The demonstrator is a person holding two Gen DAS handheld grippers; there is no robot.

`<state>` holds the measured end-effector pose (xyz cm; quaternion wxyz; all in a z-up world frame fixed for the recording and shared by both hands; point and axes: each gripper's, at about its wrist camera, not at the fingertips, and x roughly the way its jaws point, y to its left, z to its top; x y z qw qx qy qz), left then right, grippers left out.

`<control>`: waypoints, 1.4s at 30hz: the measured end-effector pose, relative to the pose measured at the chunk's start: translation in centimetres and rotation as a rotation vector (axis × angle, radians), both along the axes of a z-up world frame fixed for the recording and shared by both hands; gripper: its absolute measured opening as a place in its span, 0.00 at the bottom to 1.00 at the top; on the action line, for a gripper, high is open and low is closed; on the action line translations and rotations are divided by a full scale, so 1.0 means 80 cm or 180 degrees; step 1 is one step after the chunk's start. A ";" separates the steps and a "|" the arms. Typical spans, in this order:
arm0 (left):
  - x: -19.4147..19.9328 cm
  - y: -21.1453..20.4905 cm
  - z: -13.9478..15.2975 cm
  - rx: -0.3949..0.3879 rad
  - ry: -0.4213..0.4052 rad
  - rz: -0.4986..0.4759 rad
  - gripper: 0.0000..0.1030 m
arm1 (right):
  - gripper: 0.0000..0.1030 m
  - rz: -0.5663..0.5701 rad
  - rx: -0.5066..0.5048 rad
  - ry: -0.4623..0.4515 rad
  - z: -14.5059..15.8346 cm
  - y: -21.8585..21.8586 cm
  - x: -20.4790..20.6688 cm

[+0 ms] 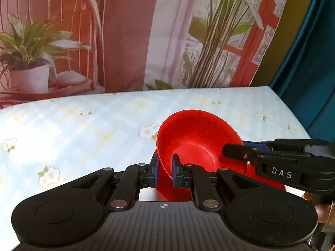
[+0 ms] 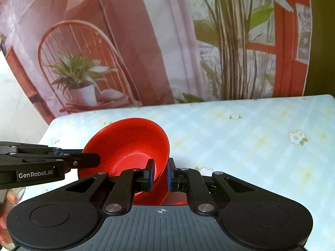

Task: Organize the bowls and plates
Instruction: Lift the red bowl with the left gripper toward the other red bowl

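Red bowl (image 1: 194,144) hangs low centre of frame, above the floral table (image 1: 83,125), left gripper (image 1: 165,167) and right gripper (image 2: 160,172) each clamped on opposite rims; both should travel together, keeping it level.

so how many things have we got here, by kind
round red bowl: 1
black two-finger tongs: 2 (left tongs, right tongs, both clamped on the bowl's rim)
table with pale floral cloth: 1
total: 4
More red shows beneath the bowl; a second dish cannot be ruled out.
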<state>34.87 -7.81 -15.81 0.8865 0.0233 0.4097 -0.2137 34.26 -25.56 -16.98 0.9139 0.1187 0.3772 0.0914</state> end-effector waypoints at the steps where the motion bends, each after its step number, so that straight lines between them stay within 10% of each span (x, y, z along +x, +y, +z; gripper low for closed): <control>1: 0.000 0.001 -0.002 0.0004 0.0007 -0.0001 0.13 | 0.11 0.0006 -0.0010 0.0009 -0.002 0.002 0.000; 42: -0.073 -0.037 0.014 -0.0046 -0.0090 -0.0006 0.19 | 0.18 -0.0054 -0.0362 -0.0080 -0.008 -0.047 -0.053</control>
